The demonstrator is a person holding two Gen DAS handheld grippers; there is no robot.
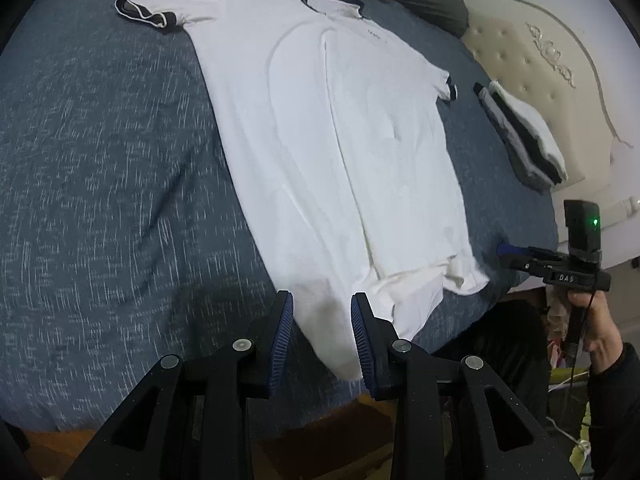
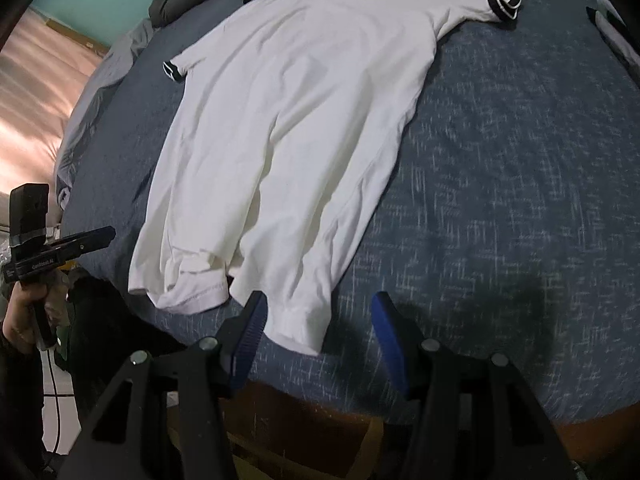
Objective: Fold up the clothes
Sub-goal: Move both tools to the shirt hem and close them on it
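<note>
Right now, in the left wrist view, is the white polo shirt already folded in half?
No: the white polo shirt lies spread flat on the blue bedspread, both sleeves out.

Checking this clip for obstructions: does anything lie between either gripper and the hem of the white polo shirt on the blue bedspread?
Nothing visible does. The white polo shirt with dark trim lies flat on the blue bedspread; its hem shows between the open left gripper's fingers and beside the open right gripper. The folded clothes stack sits off to the side.
</note>
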